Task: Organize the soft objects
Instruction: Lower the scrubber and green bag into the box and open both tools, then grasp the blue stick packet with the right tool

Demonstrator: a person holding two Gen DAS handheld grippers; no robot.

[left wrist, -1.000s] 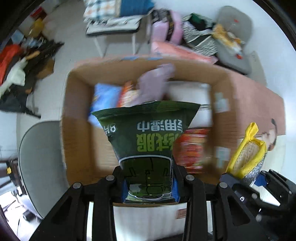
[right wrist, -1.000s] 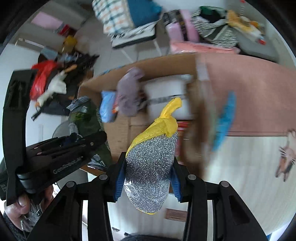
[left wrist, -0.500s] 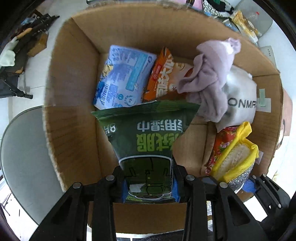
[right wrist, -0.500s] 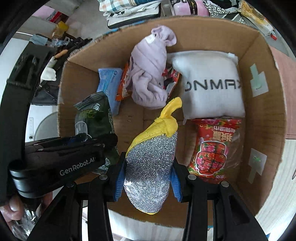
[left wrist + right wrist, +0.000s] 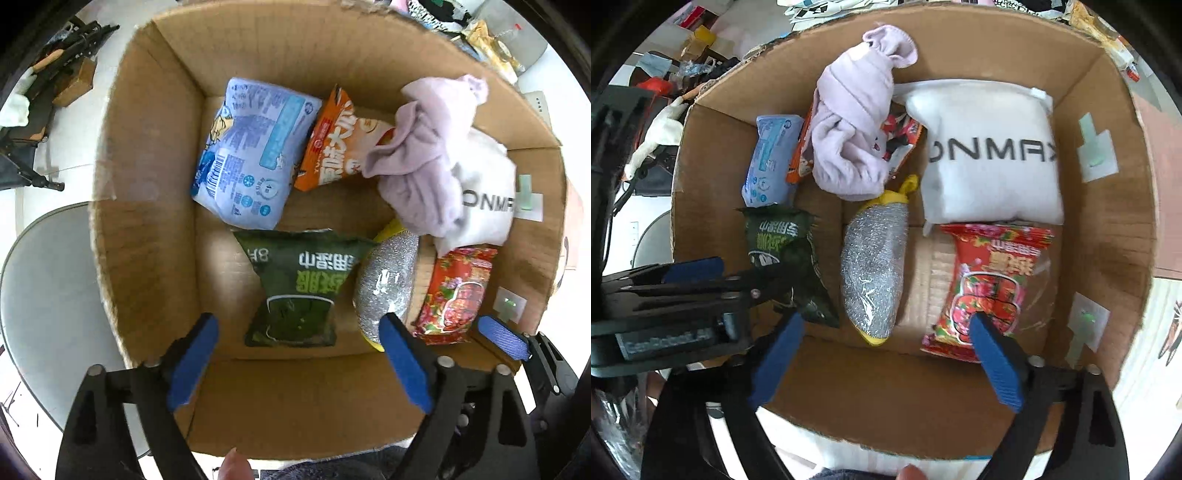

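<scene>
The cardboard box [image 5: 147, 229] [image 5: 1115, 229] holds several soft items. A dark green snack bag [image 5: 299, 291] [image 5: 783, 258] and a silver and yellow scrubber pouch [image 5: 386, 284] [image 5: 875, 269] lie on its floor. Around them lie a light blue pack [image 5: 251, 151] [image 5: 768, 158], an orange bag [image 5: 340, 144], a lilac cloth [image 5: 428, 155] [image 5: 857, 129], a white pillow pack [image 5: 990, 155] [image 5: 484, 199] and a red snack bag [image 5: 454, 295] [image 5: 990, 284]. My left gripper [image 5: 295, 328] is open and empty above the green bag. My right gripper [image 5: 886, 325] is open and empty above the scrubber pouch.
A grey round chair seat [image 5: 44, 302] stands left of the box. Dark clutter [image 5: 44, 92] lies on the floor at the far left. Clothes and bags [image 5: 487, 33] are piled beyond the box. A pink mat [image 5: 1160, 122] lies to its right.
Both grippers have opened. The green bag and the scrubber pouch have dropped from them onto the box floor. A second ago both were held outside the box.
</scene>
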